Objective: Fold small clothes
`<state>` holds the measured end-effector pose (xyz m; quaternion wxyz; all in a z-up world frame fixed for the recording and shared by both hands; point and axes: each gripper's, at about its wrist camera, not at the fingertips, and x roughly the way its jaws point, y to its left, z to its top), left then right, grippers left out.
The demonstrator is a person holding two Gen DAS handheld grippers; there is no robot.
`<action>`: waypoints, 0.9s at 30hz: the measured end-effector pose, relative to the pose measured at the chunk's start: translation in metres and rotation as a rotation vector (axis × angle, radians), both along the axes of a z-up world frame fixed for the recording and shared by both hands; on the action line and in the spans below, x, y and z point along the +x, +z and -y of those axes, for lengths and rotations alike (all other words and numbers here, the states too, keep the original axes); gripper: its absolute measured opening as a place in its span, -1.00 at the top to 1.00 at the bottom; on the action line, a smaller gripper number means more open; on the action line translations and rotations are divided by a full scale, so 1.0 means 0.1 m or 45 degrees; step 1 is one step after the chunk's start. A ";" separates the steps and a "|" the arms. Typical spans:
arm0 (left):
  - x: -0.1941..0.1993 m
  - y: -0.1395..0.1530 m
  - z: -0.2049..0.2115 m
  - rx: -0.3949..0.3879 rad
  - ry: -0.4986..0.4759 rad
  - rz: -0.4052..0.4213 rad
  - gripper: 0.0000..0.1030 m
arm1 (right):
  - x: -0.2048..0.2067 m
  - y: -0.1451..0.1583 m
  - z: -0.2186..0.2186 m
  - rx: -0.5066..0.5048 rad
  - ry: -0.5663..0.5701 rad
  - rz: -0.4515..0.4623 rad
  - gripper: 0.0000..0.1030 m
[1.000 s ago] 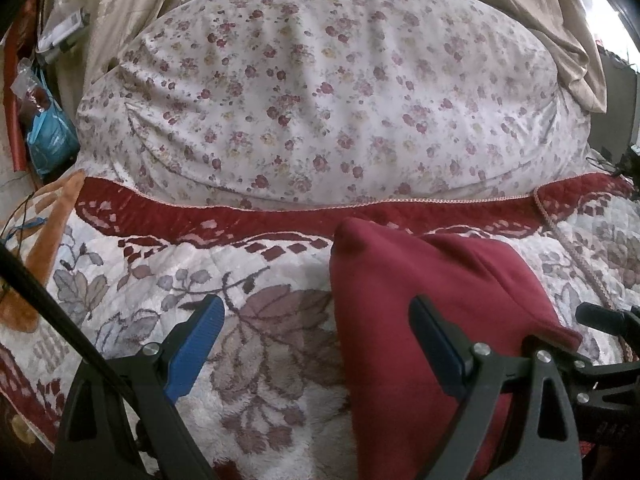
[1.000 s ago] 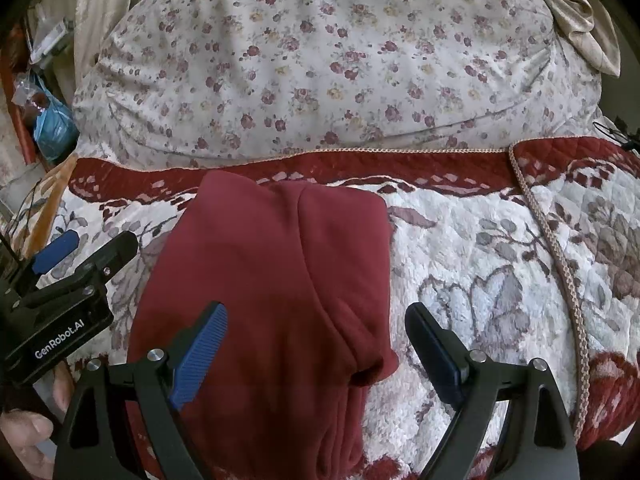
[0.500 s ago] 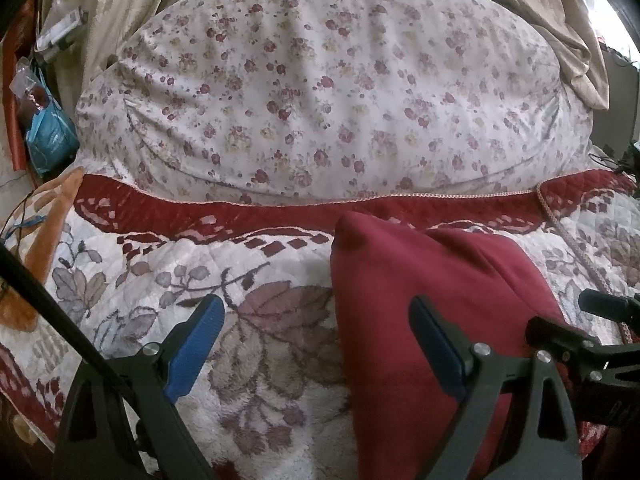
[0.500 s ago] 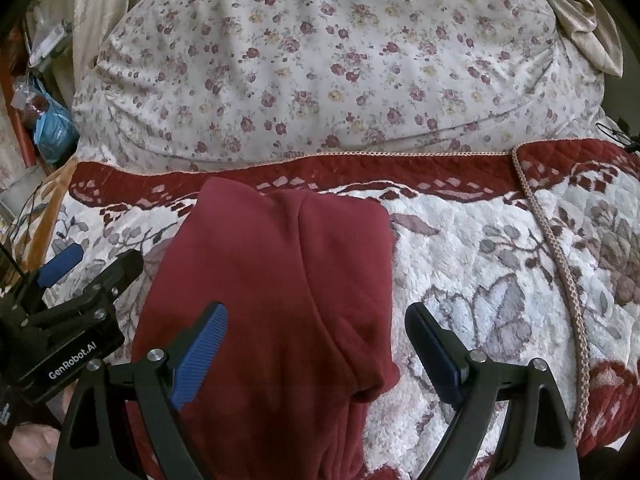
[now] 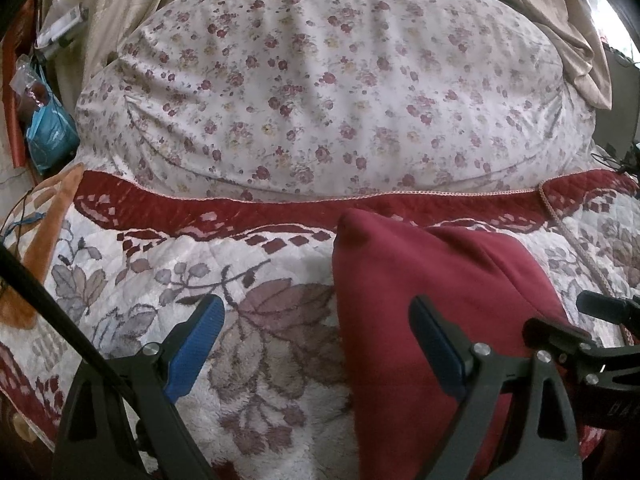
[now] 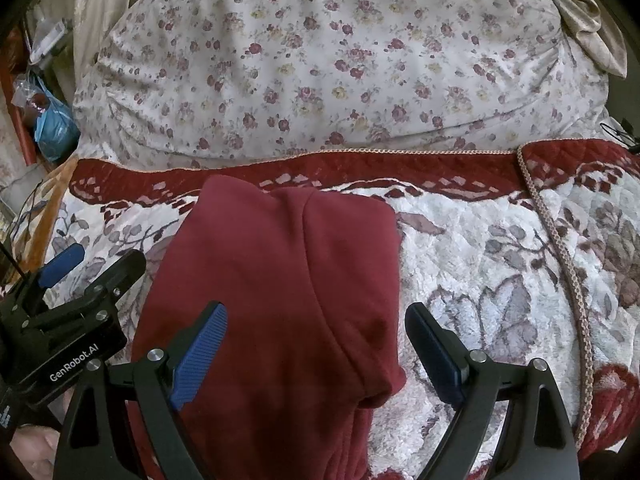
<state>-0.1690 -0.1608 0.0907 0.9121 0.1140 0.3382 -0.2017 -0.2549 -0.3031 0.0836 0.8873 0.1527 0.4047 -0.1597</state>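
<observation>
A dark red garment (image 6: 280, 288) lies folded lengthwise on the flowered bed cover (image 6: 500, 280), its far end near the cover's red border. It also shows in the left wrist view (image 5: 432, 300), right of centre. My left gripper (image 5: 316, 336) is open and empty, hovering over the garment's left edge, its right finger over the cloth. My right gripper (image 6: 316, 340) is open and empty above the garment's right half. The left gripper also shows in the right wrist view (image 6: 80, 272), at the left.
A large floral-print bundle of bedding (image 5: 320, 92) fills the back. Beige curtains (image 5: 568, 20) hang behind it. A blue bag (image 5: 48, 132) and clutter sit at the far left. A braided cord (image 6: 560, 264) runs down the cover at the right.
Both grippers have drawn back slightly toward the near side, still open. The garment has not moved.
</observation>
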 end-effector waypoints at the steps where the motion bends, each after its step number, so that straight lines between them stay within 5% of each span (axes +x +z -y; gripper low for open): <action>1: 0.00 0.00 0.01 0.002 -0.001 0.000 -0.80 | 0.00 0.00 0.00 0.003 -0.001 -0.001 -0.82; 27: 0.01 0.00 0.01 0.006 -0.007 -0.004 -0.80 | 0.03 -0.05 -0.04 0.018 0.009 -0.016 -0.82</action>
